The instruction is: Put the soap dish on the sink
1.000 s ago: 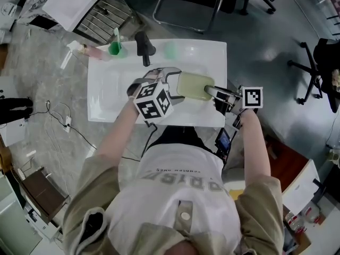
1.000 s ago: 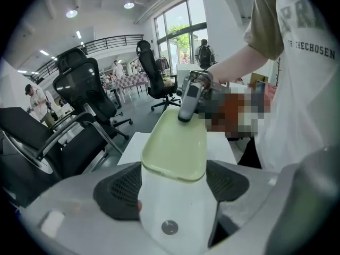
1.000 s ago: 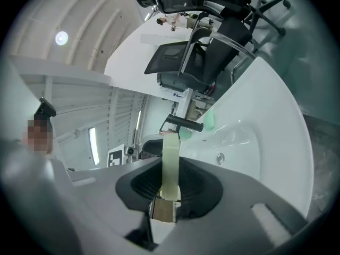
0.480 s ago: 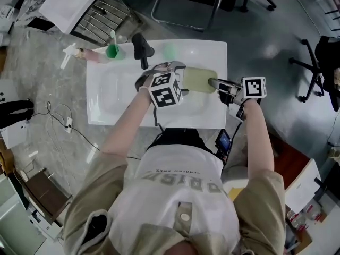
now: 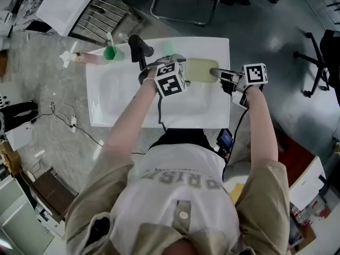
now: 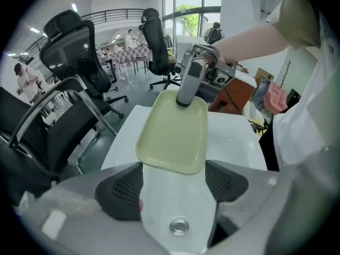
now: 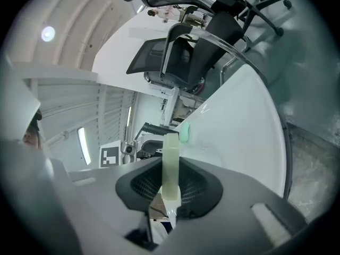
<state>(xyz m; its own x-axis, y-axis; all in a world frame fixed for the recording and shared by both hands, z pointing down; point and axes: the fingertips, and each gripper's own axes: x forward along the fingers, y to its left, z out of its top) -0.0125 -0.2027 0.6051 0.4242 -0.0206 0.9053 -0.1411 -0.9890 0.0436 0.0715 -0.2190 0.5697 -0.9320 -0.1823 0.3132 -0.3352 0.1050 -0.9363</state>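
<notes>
Pale green, the soap dish (image 5: 199, 69) sits in the upper middle of the head view, over the upper right part of the white sink (image 5: 106, 102). In the left gripper view the soap dish (image 6: 172, 132) hangs clear above the basin, hollow side up. The right gripper (image 5: 217, 72) is clamped on its right rim; in the right gripper view the rim stands edge-on, pinched between both pads (image 7: 199, 187). The left gripper (image 5: 176, 62) reaches in from the dish's left with its jaws apart, the dish's near end between their tips; whether the pads (image 6: 119, 187) touch it I cannot tell. Below lies the drain (image 6: 179, 227). Along the sink's upper edge stand a black faucet (image 5: 139, 48) and a green cup (image 5: 112, 52).
</notes>
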